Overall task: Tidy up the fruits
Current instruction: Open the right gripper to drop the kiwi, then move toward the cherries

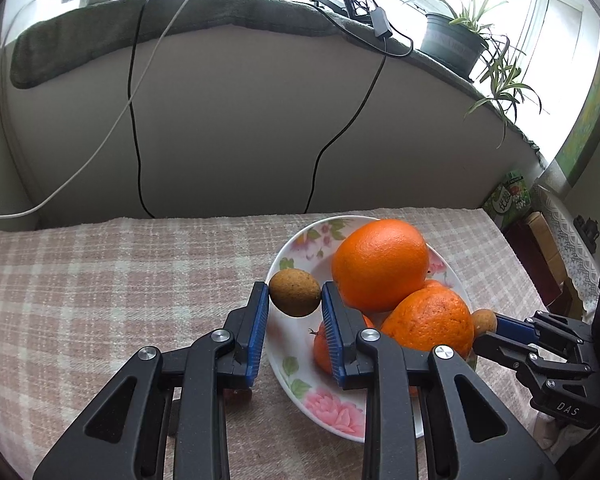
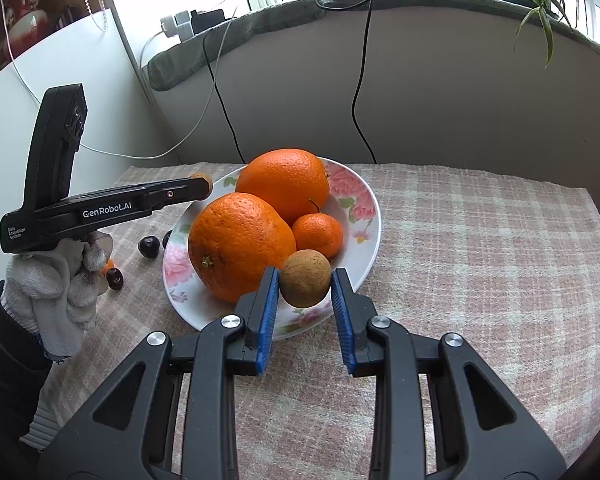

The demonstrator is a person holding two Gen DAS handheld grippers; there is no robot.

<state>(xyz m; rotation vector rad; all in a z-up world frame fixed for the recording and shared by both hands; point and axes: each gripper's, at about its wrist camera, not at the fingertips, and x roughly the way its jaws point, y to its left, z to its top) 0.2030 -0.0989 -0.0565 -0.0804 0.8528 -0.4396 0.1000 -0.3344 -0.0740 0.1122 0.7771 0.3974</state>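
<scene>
A white floral plate (image 1: pixel 300 360) (image 2: pixel 364 216) sits on the checked tablecloth. It holds two large oranges (image 1: pixel 380 264) (image 2: pixel 240 244) and a small tangerine (image 2: pixel 318 234). My left gripper (image 1: pixel 295 294) is shut on a small brown fruit (image 1: pixel 295 292) above the plate's left rim. My right gripper (image 2: pixel 305 280) is shut on a second small brown fruit (image 2: pixel 305 278) above the plate's near rim. In the left wrist view the right gripper (image 1: pixel 496 324) reaches in from the right with its brown fruit (image 1: pixel 484 320).
Dark cherries (image 2: pixel 149 246) and a small orange fruit (image 2: pixel 108 268) lie on the cloth left of the plate. A padded ledge (image 1: pixel 220 12) with cables, chargers and potted plants (image 1: pixel 456 40) runs behind the table. Boxes (image 1: pixel 508 196) stand off the right edge.
</scene>
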